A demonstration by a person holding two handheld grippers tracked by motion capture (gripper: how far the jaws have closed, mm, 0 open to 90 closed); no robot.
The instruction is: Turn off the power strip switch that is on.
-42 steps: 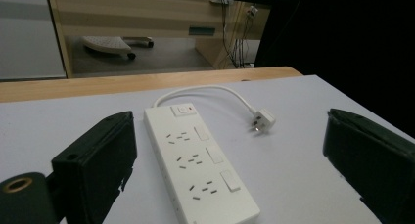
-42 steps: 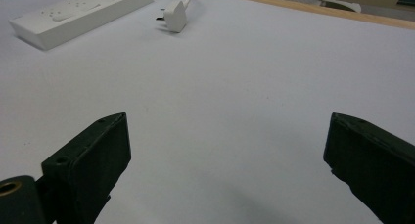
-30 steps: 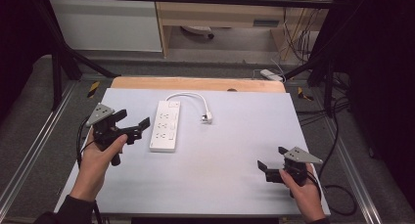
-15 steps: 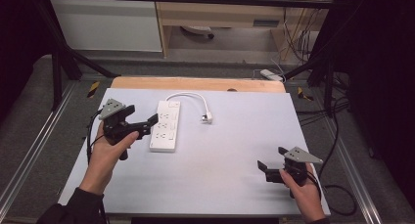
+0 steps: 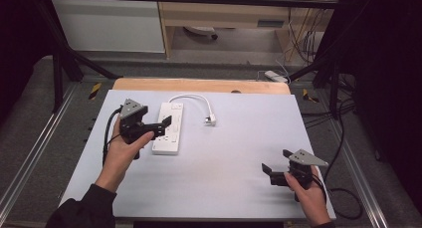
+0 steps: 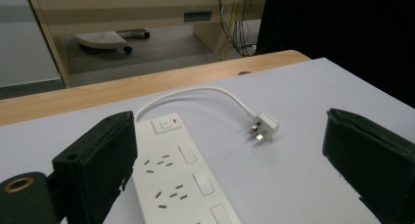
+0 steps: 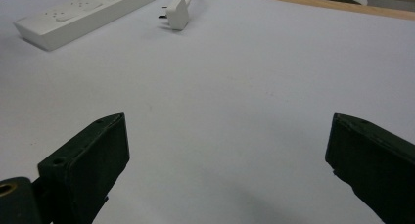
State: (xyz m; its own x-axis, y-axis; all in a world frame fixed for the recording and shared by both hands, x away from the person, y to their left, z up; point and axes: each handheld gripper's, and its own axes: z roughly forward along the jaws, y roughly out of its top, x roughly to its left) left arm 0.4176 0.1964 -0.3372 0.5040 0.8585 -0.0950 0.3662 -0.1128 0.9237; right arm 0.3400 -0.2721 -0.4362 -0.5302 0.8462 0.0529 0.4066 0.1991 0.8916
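The power strip (image 5: 168, 128) lies near the table's (image 5: 239, 153) far left corner, its cord (image 5: 191, 96) curling along the far edge to the plug (image 5: 211, 119) lying beside it. The left tongs (image 5: 163, 127) hover spread wide over the strip's near half, gripping nothing. The right tongs (image 5: 267, 171) rest near the table's near right corner, also released, well apart from the strip.

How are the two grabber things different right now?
The left gripper sits over the white power strip, while the right gripper is far from it, near the table's front right corner. The left gripper has the strip between its jaws; the right gripper has bare table between its jaws. Both are black, held in a hand, and have their jaws wide open.
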